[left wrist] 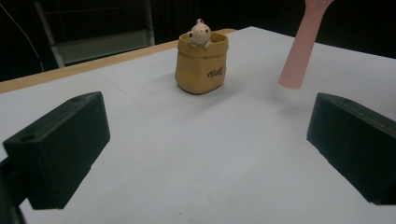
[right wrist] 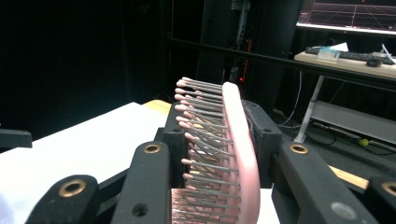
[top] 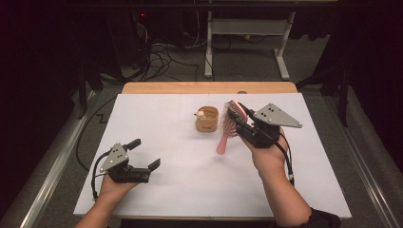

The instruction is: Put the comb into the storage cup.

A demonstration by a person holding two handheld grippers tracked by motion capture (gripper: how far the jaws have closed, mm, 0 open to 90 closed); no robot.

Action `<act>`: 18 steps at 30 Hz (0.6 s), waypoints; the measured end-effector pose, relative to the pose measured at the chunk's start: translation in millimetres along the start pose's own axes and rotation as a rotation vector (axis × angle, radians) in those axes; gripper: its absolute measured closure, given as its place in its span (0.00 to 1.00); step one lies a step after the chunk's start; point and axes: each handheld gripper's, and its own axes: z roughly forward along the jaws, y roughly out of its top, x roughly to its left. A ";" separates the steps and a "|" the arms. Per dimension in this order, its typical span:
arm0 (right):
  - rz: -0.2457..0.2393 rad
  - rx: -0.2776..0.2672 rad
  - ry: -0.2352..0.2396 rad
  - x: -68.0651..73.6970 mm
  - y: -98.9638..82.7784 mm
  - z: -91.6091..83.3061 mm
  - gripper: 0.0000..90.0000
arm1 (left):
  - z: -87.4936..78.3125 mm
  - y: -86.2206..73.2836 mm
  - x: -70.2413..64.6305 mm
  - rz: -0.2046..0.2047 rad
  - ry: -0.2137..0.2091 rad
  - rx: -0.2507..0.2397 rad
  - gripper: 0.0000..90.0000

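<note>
The right gripper (top: pixel 236 118) clenched the head of a pink plastic bristle hairbrush (top: pixel 228 124), lifted off the white worktop (top: pixel 190 166) with its handle hanging down, just right of a small tan pouch-shaped holder (top: pixel 206 119), probably its destination. The left gripper (top: pixel 144 153) rested released, near left.

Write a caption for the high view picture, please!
Right gripper lifts a pink hairbrush beside a small tan pot.

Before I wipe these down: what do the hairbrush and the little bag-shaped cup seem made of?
Hairbrush: looks like smooth pink plastic, semi-matte, with thin metal-looking pins tipped pink. Bag-shaped cup: probably moulded resin or ceramic, matte tan with sculpted folds; which one is unclear.
</note>
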 end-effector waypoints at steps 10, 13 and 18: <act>0.000 -0.010 -0.016 -5.6 5.3 8.8 0.75 | -0.9 -0.1 -1.5 0.008 -0.003 -0.003 0.00; -0.006 -0.012 -0.015 -6.7 7.5 11.9 0.75 | -0.8 -0.6 -1.5 -0.001 -0.007 -0.004 0.00; -0.009 -0.007 -0.020 -8.1 11.0 17.2 0.75 | -1.0 -0.7 -2.8 0.006 -0.009 -0.004 0.00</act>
